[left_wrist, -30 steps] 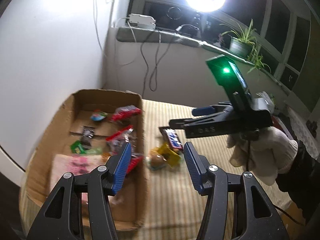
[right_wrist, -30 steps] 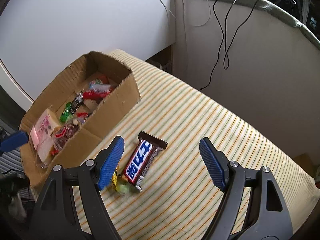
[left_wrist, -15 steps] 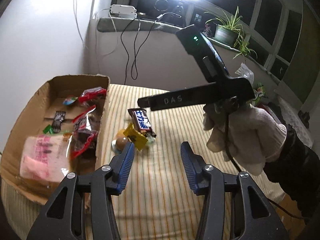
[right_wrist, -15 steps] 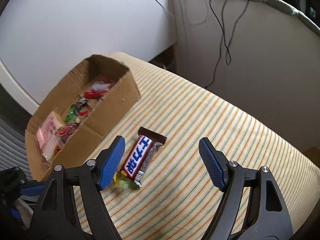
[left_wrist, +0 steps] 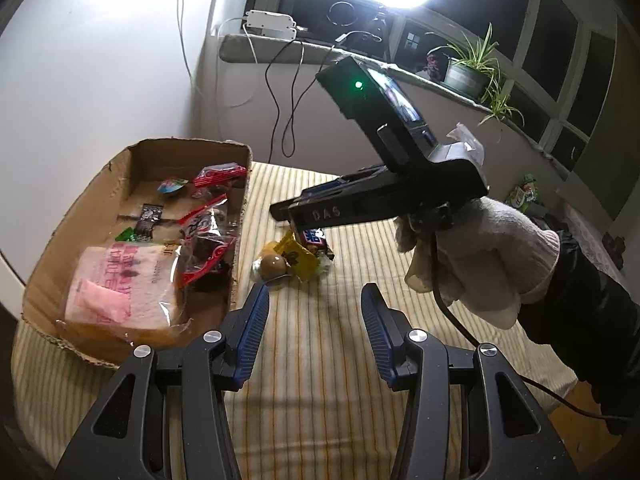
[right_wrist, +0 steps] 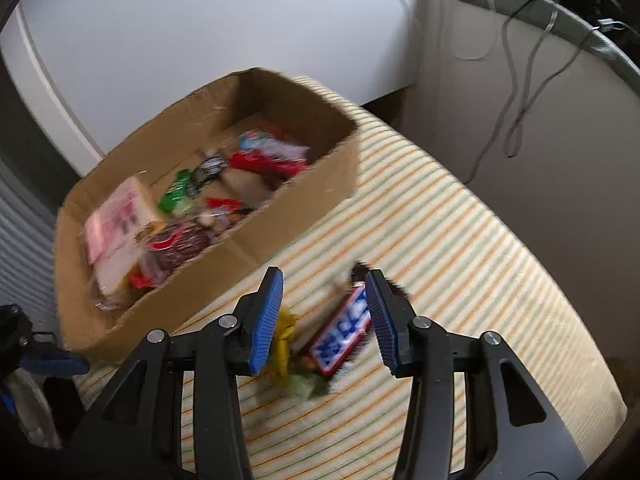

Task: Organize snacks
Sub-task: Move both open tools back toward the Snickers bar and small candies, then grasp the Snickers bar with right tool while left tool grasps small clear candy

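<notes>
Striped cloth covers the table (left_wrist: 320, 360). On it, my right claw (right_wrist: 324, 312) has just been closing around the chocolate bar (right_wrist: 340, 340); its pads do not yet press the wrapper. Beside the bar lie a yellow packet (left_wrist: 300, 258) and a round candy (left_wrist: 272, 266). My left claw (left_wrist: 316, 328) hovers released, nothing between its pads. The cardboard box (left_wrist: 80, 216) of snacks stands alongside.

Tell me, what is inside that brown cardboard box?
The brown cardboard box holds a clear bag of sliced bread with pink print, red-trimmed snack packets and small sweets. Whatever lies beneath the bread is covered.
</notes>
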A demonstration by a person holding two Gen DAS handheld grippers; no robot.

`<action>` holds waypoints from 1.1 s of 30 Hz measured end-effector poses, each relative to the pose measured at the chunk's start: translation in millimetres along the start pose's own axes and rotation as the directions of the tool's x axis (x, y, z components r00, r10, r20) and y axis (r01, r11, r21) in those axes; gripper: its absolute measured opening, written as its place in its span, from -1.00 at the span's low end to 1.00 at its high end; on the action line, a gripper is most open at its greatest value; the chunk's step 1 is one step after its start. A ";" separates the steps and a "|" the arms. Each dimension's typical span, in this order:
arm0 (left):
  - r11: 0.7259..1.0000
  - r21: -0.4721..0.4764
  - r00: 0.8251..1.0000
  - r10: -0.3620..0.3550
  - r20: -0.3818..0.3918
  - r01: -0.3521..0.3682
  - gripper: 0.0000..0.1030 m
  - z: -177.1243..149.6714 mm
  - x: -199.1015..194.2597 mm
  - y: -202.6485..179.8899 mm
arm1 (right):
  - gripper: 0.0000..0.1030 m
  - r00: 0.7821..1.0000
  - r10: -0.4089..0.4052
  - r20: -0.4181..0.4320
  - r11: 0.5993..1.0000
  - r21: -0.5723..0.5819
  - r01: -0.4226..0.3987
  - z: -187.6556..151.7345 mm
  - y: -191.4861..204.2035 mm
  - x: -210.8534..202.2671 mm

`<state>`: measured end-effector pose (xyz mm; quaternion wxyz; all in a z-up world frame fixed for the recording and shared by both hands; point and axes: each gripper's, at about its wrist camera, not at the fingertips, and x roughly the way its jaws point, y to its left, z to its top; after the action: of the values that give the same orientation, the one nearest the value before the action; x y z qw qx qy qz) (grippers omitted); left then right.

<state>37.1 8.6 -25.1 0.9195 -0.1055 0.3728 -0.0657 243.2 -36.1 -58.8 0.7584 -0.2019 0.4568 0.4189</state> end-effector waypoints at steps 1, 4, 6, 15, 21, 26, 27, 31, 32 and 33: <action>1.000 -0.002 1.000 -0.002 -0.004 0.002 -0.09 -0.9 2.3 -0.9 | -0.12 1.000 -0.008 0.004 1.000 0.012 0.008 -0.9 -2.7 -1.2; 1.000 0.000 1.000 -0.014 -0.023 0.014 -0.10 -3.6 13.6 -8.8 | -0.12 0.999 -0.041 0.006 0.996 0.080 0.041 -4.7 -17.6 -6.0; 1.000 0.007 0.999 -0.009 -0.034 0.009 -0.16 -4.4 23.5 -14.3 | -0.12 0.999 -0.048 -0.009 0.994 0.098 0.049 -5.0 -25.3 -4.2; 0.997 -0.015 0.995 0.074 -0.061 -0.075 -0.19 1.5 67.9 -26.9 | -0.12 0.994 0.094 -0.060 0.978 0.190 -0.081 -13.5 -46.6 13.1; 0.991 -0.004 0.987 0.135 -0.085 -0.136 -0.49 5.1 95.3 -31.2 | -0.12 0.989 0.137 -0.065 0.977 0.176 -0.123 -16.0 -47.9 20.4; 0.994 0.016 0.989 0.109 -0.100 -0.108 -0.58 3.6 99.7 -40.5 | -0.12 0.986 0.159 -0.056 0.973 0.181 -0.147 -16.3 -51.5 24.1; 0.994 0.022 0.989 0.111 -0.097 -0.109 -0.58 4.9 102.3 -41.9 | -0.12 0.986 0.160 -0.054 0.972 0.185 -0.148 -15.6 -53.0 23.2; 0.991 0.020 0.987 0.133 -0.093 -0.132 -0.58 12.8 110.2 -40.4 | -0.12 0.981 0.187 -0.051 0.965 0.198 -0.174 -15.4 -56.5 22.4; 0.989 0.020 0.986 0.145 -0.082 -0.144 -0.57 15.1 110.1 -39.7 | -0.12 0.979 0.197 -0.054 0.961 0.206 -0.183 -15.5 -57.0 23.8; 0.988 0.022 0.986 0.154 -0.070 -0.152 -0.57 16.0 109.3 -39.7 | -0.12 0.977 0.205 -0.056 0.959 0.211 -0.190 -17.4 -59.8 21.8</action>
<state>124.7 -49.3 -77.7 0.9087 -0.0666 0.4121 -0.0017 288.1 -72.2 -90.9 0.7112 -0.0921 0.5444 0.4351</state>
